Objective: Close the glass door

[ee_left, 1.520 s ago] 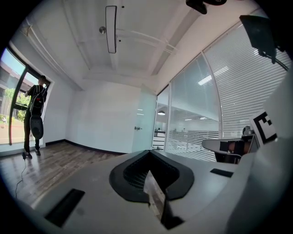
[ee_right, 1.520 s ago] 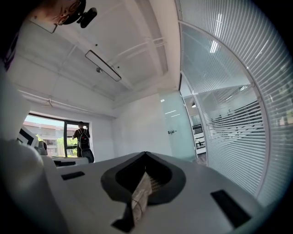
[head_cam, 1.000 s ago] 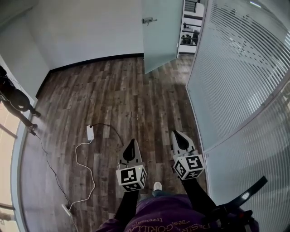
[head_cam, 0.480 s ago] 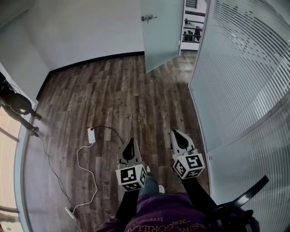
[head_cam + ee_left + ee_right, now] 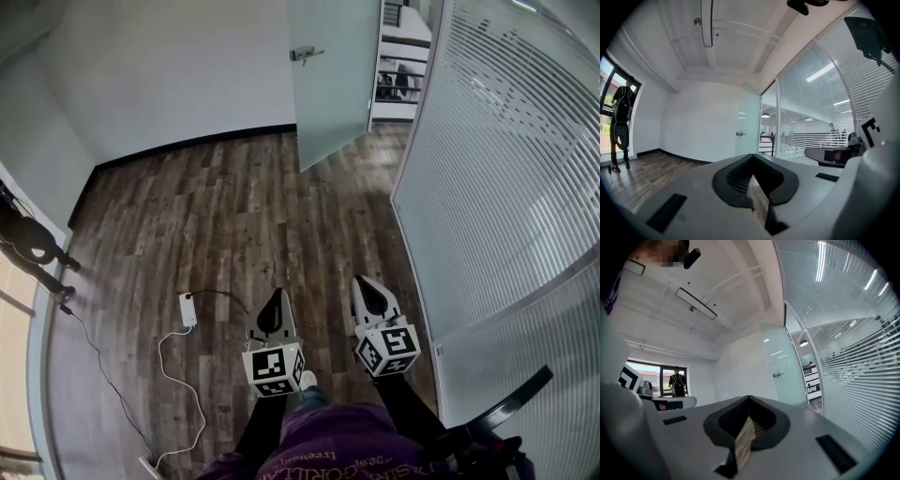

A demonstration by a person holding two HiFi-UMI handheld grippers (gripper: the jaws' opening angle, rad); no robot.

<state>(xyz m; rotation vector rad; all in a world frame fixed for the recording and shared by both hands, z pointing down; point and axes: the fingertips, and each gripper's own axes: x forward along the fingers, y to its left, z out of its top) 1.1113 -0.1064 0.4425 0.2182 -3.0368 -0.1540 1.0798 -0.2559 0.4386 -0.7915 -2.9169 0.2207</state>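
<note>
Since the earlier frame, floor items have slid down the head view: adapter (image 5: 187, 309) & its white cable (image 5: 175, 370) are now seen closer to the body, and the door (image 5: 333, 80) looks nearer. Nearest, L gripper (image 5: 277, 298) & R gripper (image 5: 364, 286) are held level, side by side over the wood floor (image 5: 234, 206), well apart from the door. Both sets of jaws are pressed together w/ nothing between them. The adapter lies just left of L gripper. Far ahead, the door is seen standing open, swung into the room beside the striped glass wall (image 5: 506, 169). It is a frosted, pale-green pane w/ a metal lever handle (image 5: 306, 53) near its left edge. Its top is cut off by the frame. Furniture past the doorway is too small to be made out. A person (image 5: 28, 239) at the left edge is partly cut off.
</note>
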